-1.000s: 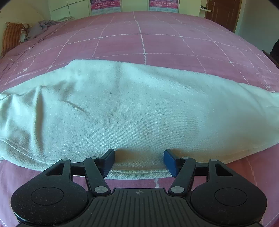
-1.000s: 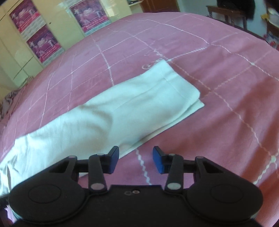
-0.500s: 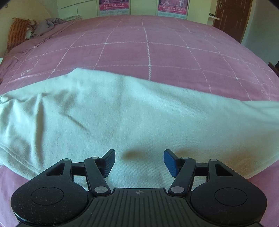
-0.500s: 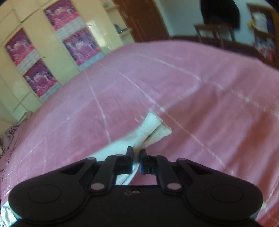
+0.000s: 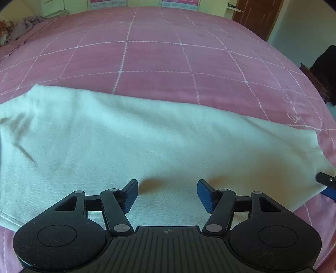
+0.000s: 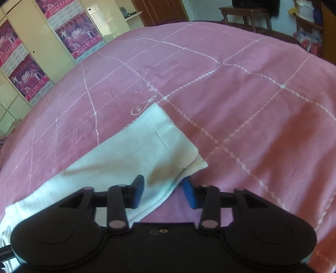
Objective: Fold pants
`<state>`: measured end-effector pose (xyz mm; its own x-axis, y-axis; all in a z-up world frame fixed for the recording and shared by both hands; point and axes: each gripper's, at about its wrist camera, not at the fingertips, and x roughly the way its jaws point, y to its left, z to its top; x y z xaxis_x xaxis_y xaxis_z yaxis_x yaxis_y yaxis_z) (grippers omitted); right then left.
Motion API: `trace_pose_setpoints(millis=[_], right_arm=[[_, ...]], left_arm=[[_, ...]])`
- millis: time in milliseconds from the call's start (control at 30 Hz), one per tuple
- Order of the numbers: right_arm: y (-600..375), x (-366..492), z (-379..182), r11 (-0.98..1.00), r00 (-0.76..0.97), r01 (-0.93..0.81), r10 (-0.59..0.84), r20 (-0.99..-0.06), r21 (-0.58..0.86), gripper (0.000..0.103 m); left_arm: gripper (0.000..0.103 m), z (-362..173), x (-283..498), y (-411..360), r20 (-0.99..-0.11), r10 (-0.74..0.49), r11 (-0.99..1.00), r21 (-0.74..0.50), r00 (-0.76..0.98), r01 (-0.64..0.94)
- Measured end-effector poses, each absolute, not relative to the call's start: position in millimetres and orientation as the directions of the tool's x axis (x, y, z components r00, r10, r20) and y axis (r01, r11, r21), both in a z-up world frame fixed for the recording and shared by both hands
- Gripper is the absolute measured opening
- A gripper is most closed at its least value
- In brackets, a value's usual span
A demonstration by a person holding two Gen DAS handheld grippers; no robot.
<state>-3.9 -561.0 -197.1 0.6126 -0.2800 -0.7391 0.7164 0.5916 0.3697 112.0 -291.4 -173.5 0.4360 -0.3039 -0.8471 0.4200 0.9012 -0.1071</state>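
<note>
White pants (image 5: 147,142) lie in a long flat strip across the pink bedspread (image 5: 159,58). My left gripper (image 5: 167,194) hovers over the near middle of the fabric, open, with nothing between its pads. In the right wrist view the hemmed leg end (image 6: 168,145) points away from me. My right gripper (image 6: 163,193) stands at the leg's near edge and its jaws are opening. The fabric edge lies between the fingers, but the pads do not press on it. One right fingertip (image 5: 327,182) shows at the right edge of the left wrist view, beside the leg end.
The bedspread (image 6: 252,105) stretches far beyond the pants. Cream wardrobes with posters (image 6: 31,63) stand behind the bed. A crumpled grey cloth (image 5: 27,23) lies at the far left, and a wooden chair (image 6: 245,14) and a dark door stand at the far right.
The right gripper closed on the leg's edge half a second ago and has since opened, with the leg end lying flat again. The left gripper moved forward and right over the pants.
</note>
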Motion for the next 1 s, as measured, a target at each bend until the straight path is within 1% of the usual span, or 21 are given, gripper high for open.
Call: trace_pose_setpoints(millis=[67, 100, 133, 200, 300, 400, 433, 500, 633, 700, 833, 1000], right_arm=[[-561, -3, -200, 0.597, 0.613, 0.712, -0.273, -0.742, 0.369, 0.046], [-561, -5, -201, 0.594, 0.615, 0.713, -0.275, -0.739, 0.373, 0.041], [-562, -6, -201, 0.586, 0.619, 0.715, -0.276, -0.736, 0.382, 0.032], [-564, -8, -201, 0.570, 0.628, 0.715, -0.268, -0.731, 0.405, 0.019], [-562, -6, -200, 0.573, 0.621, 0.720, -0.280, -0.732, 0.392, 0.014], [-558, -4, -196, 0.585, 0.619, 0.718, -0.291, -0.730, 0.376, 0.009], [-554, -3, -190, 0.601, 0.626, 0.711, -0.307, -0.717, 0.364, 0.009], [-549, 5, -187, 0.628, 0.609, 0.711, -0.325, -0.724, 0.316, 0.008], [-537, 11, -164, 0.660, 0.664, 0.668, -0.319, -0.677, 0.345, 0.008], [-523, 20, -148, 0.702, 0.696, 0.625, -0.303, -0.651, 0.342, 0.008], [-480, 49, -123, 0.793, 0.753, 0.516, -0.240, -0.612, 0.324, 0.008], [-414, 86, -117, 0.869, 0.789, 0.366, -0.100, -0.607, 0.334, 0.008]], left_arm=[[0.062, -182, 106, -301, -0.862, -0.276, 0.892, -0.065, 0.426, 0.447], [0.062, -187, 102, -306, -0.859, -0.258, 0.884, -0.025, 0.442, 0.467], [0.062, -190, 97, -310, -0.853, -0.247, 0.874, 0.009, 0.460, 0.486], [0.062, -194, 92, -312, -0.844, -0.237, 0.868, 0.038, 0.481, 0.495], [0.064, -194, 95, -312, -0.850, -0.233, 0.881, 0.021, 0.473, 0.473], [0.066, -197, 93, -315, -0.841, -0.221, 0.871, 0.057, 0.493, 0.487], [0.066, -198, 92, -315, -0.837, -0.220, 0.871, 0.063, 0.501, 0.488], [0.066, -198, 93, -314, -0.837, -0.222, 0.874, 0.057, 0.501, 0.483], [0.066, -190, 102, -307, -0.853, -0.244, 0.869, 0.019, 0.462, 0.494], [0.066, -181, 106, -294, -0.844, -0.238, 0.888, 0.011, 0.481, 0.460], [0.066, -171, 122, -259, -0.835, -0.226, 0.914, -0.004, 0.502, 0.405], [0.066, -174, 145, -202, -0.839, -0.165, 0.951, 0.004, 0.518, 0.309]])
